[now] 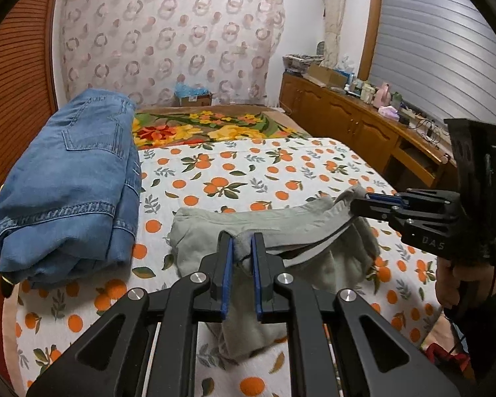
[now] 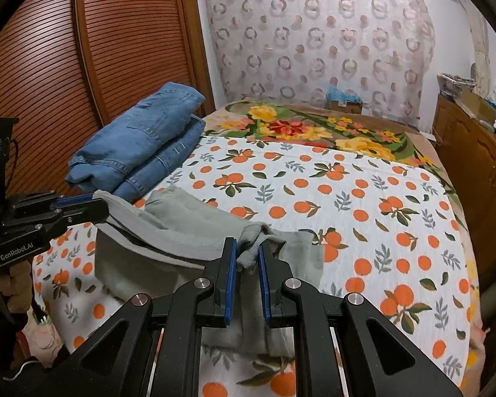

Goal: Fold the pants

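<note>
The grey pants hang over the near edge of the bed, their band stretched crosswise between both tools. The left gripper pinches one end, the right gripper pinches the other; the folded jeans lie near the far-left corner.

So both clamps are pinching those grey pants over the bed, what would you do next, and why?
Probably carry the held edge forward and lay it flat on the orange-print sheet. The left gripper and right gripper each pinch a bunched corner of the grey pants, which hang crumpled and half lifted. The folded jeans already lie aside.
</note>
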{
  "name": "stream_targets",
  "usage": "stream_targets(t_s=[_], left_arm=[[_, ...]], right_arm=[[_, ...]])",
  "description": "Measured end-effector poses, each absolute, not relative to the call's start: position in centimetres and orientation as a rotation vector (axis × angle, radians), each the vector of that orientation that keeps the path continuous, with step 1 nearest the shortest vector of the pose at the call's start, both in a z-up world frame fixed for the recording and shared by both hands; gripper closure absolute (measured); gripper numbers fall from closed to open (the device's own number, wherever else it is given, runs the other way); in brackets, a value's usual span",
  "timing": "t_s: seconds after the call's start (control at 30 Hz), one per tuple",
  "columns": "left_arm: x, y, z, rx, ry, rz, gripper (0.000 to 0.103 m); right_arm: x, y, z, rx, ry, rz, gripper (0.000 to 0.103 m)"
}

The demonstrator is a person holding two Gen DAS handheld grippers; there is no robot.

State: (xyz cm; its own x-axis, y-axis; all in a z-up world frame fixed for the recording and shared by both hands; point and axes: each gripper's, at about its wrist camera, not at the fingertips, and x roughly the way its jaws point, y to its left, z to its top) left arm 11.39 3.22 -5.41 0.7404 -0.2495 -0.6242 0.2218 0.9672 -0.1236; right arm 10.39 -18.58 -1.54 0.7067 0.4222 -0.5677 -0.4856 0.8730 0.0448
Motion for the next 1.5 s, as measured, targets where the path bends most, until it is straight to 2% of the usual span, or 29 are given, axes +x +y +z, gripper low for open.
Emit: stream_targets(t_s=[0.27, 0.37, 0.53, 0.67, 0.73, 0.8, 1.37, 1.5], left_arm=[[12.2, 3.3, -6.3, -0.048, 0.717, -0.246, 0.092], [12.2, 3.3, -6.3, -0.048, 0.722, -0.245, 0.089], [11.8, 3.5, -6.0, -0.043, 0.697, -0.237, 0.058], [11.6, 3.7, -6.0, -0.04, 0.694, -0.233, 0.051], [11.5, 3.8, -6.2, -0.044, 0.697, -0.234, 0.042], [11.3, 3.9, -6.6, -0.05, 0.703, -0.242, 0.034], [7.9, 4.5, -10.7, -0.068, 0.807, -0.274, 0.034], [7.6, 4.0, -11.1, -0.054, 0.814, -0.291, 0.038]], right_arm=[[11.8, -18.5, -2.9, -0.106, 0.639, 0.495, 0.09], [11.9, -18.4, -3.0, -0.107, 0.644, 0.492, 0.09], [11.9, -18.4, -3.1, -0.105, 0.639, 0.494, 0.09], [11.5, -18.5, -3.0, -0.115, 0.622, 0.482, 0.081], [11.3, -18.5, -2.8, -0.124, 0.613, 0.475, 0.075], [11.0, -18.7, -2.8, -0.123, 0.61, 0.475, 0.074], [7.4, -22.7, -5.5, -0.127, 0.699, 0.45, 0.074], [7.2, -22.9, -5.7, -0.121, 0.714, 0.452, 0.074]])
